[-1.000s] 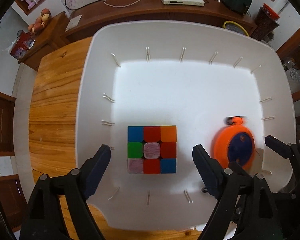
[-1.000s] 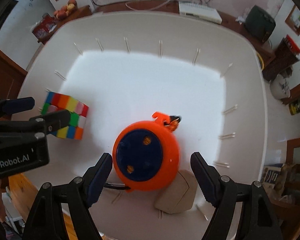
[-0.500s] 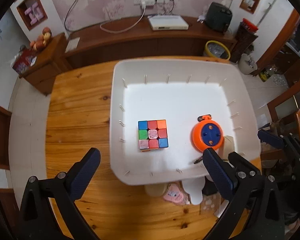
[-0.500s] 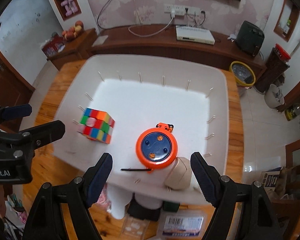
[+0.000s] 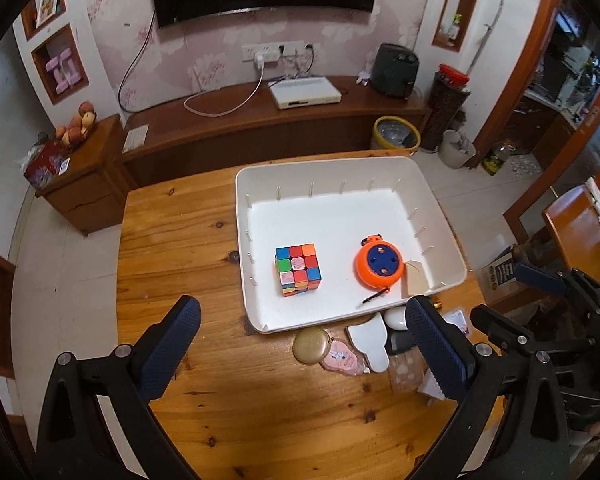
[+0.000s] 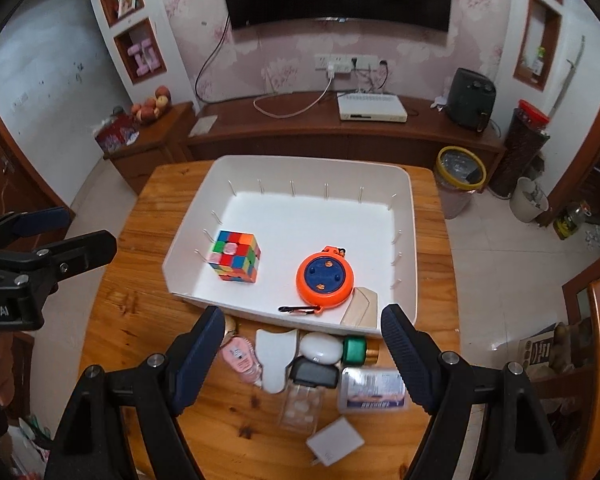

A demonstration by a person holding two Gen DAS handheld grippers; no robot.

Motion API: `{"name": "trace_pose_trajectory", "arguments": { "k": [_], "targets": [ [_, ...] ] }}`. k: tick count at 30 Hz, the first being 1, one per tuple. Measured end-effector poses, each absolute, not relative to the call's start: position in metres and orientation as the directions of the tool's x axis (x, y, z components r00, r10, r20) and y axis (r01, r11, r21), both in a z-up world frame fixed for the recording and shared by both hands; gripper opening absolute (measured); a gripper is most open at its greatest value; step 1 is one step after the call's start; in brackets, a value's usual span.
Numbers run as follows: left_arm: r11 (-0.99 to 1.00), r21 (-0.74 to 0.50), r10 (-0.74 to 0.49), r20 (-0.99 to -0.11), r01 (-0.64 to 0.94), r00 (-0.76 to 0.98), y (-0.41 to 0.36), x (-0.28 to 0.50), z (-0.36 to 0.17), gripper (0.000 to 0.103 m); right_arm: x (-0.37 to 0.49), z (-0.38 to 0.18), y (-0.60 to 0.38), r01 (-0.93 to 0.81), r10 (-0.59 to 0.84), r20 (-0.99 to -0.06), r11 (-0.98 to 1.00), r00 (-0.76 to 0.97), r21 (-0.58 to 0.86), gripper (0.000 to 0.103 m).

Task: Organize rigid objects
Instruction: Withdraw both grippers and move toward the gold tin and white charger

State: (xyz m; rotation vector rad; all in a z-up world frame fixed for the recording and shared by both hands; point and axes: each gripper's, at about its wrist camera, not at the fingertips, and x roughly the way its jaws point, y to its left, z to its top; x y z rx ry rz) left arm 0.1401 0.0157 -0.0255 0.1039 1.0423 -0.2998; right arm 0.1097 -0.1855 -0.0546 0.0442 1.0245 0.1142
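Nearest us, both tongs hang empty with jaws apart, left gripper (image 5: 302, 326) and right gripper (image 6: 303, 330), above loose items on the wooden table (image 5: 180, 240). Beyond, the white bin (image 6: 404, 236) holds a puzzle cube (image 6: 235, 256), an orange reel (image 6: 326, 278) and a beige block (image 6: 362, 306). Since a second ago we have pulled up and back from the bin.

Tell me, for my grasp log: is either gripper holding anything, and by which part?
Nothing is held. The left gripper and right gripper both have empty, open jaws above the table.

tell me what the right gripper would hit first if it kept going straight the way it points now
Likely the clutter in front of the white bin: the right gripper, open and empty, lines up roughly with the white oval case on the table; depth is unclear.
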Motion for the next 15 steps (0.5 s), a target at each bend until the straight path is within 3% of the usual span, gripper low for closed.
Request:
{"name": "trace_pose_trajectory", "arguments": {
  "k": [15],
  "targets": [
    [0.917,-0.063,-0.27,-0.826,0.394,0.494,0.033,0.088,-0.027,0.102,0.033,-0.055,-0.177,0.056,0.032,-0.835,0.996,0.549,0.075,0.081]
  ]
}}
